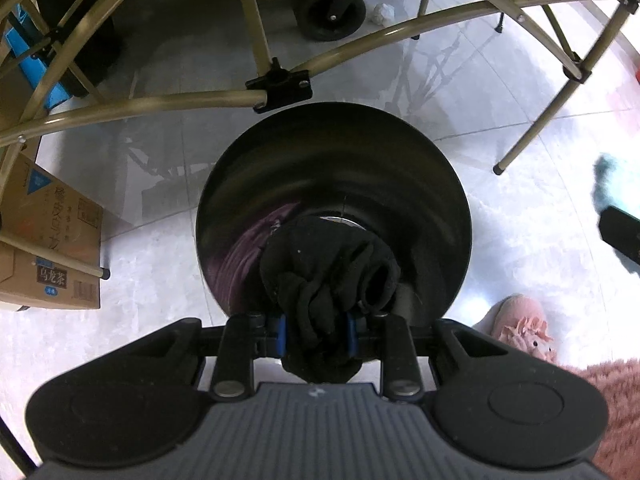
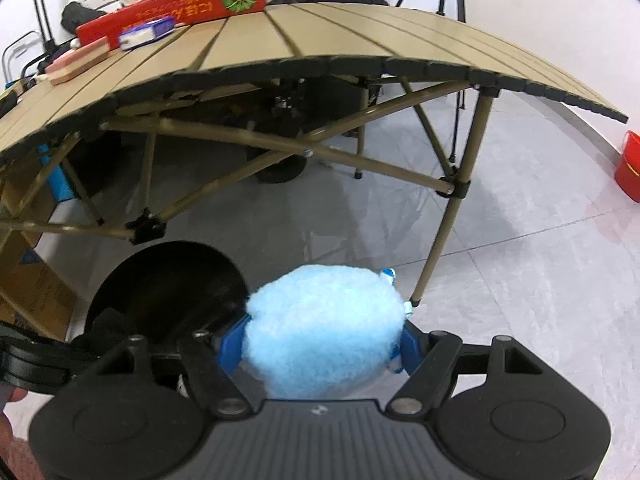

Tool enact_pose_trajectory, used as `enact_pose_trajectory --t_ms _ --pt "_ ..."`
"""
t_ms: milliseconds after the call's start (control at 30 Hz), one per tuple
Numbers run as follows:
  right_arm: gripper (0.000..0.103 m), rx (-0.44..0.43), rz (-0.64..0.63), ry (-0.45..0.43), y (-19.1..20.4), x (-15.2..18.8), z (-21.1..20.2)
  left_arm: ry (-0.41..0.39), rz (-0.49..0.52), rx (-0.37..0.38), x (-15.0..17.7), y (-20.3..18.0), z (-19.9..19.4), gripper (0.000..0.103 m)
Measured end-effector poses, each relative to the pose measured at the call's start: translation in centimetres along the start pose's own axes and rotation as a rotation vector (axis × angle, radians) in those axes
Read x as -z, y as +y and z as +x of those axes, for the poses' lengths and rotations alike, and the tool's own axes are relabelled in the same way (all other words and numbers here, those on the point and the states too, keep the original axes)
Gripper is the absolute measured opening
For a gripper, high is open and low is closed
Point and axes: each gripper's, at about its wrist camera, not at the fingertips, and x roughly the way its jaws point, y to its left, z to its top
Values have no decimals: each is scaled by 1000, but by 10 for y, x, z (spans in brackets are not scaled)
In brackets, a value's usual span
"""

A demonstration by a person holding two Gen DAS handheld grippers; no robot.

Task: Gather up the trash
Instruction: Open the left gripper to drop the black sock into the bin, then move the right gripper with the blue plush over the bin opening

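In the left wrist view my left gripper (image 1: 316, 330) is shut on a bunched black sock (image 1: 328, 284), hanging right over the mouth of a round black bin (image 1: 332, 152). Purple cloth (image 1: 244, 256) lies inside the bin under the sock. In the right wrist view my right gripper (image 2: 320, 346) is shut on a fluffy light-blue ball of cloth (image 2: 324, 320), its blue pads (image 2: 230, 344) pressed into both sides. The same bin (image 2: 168, 280) stands to the left of and beyond that gripper. The other gripper's body (image 2: 44, 364) shows at the bin's near left rim.
A folding table (image 2: 320, 36) with tan slats and crossed metal legs (image 1: 140, 104) stands just behind the bin. Cardboard boxes (image 1: 52, 248) sit on the floor at left. A crumpled white paper (image 1: 382, 12) lies by a black wheel (image 1: 328, 8). A pink fuzzy slipper (image 1: 520, 324) is at right.
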Motion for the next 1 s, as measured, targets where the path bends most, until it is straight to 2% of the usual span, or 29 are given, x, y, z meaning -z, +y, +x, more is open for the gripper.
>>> enact_pose_trajectory --t_ms 500,633,700,733,767,800,867,933,1000 --pt "73 55 25 -2 -15 -15 9 42 -47 17 -16 -8 14 27" --pt "73 64 21 10 -14 -15 13 43 -53 20 -17 -6 14 31" --pt "73 65 18 15 -13 -15 14 49 -62 25 -17 -6 13 44" --pt "73 66 16 18 -13 -15 14 54 -71 34 -17 -4 13 58" --pt "73 69 14 20 -12 -15 15 53 -78 37 -17 -3 11 66" --pt "73 71 12 21 -12 -14 16 47 -79 34 -18 -3 10 70" --pt "73 73 10 25 -12 -14 17 34 -81 34 -19 -3 6 94" --pt "73 74 7 28 -12 -14 17 31 -95 38 -20 -1 3 103" --pt "73 74 4 30 -12 -14 18 35 -100 41 -21 0 3 103"
